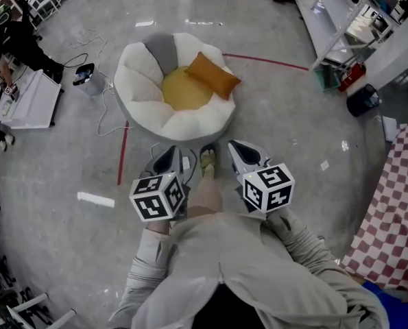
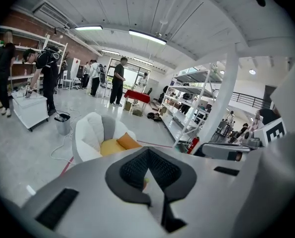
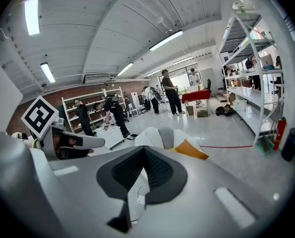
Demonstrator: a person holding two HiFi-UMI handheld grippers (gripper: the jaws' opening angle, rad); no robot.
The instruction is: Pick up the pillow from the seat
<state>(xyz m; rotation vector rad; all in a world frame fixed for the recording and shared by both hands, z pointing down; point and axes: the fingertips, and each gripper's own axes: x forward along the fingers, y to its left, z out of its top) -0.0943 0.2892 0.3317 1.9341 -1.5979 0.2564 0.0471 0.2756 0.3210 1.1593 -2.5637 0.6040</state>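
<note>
An orange pillow (image 1: 212,75) leans on the right inner side of a white petal-shaped seat (image 1: 138,67) with a yellow middle cushion (image 1: 183,90). Both grippers are held low in front of the person, short of the seat and apart from it. My left gripper (image 1: 166,159) is shut with nothing in it, and my right gripper (image 1: 245,153) is shut and empty too. In the left gripper view the pillow (image 2: 129,142) shows past the closed left gripper (image 2: 148,150). In the right gripper view the pillow (image 3: 191,150) lies right of the closed right gripper (image 3: 145,148).
A white cart (image 1: 29,101), a small bin (image 1: 87,76) and a loose cable (image 1: 108,115) lie left of the seat. A shelving rack (image 1: 341,19) and a black bin (image 1: 363,100) stand at the right, a checkered cloth (image 1: 396,204) nearer. People stand in the background.
</note>
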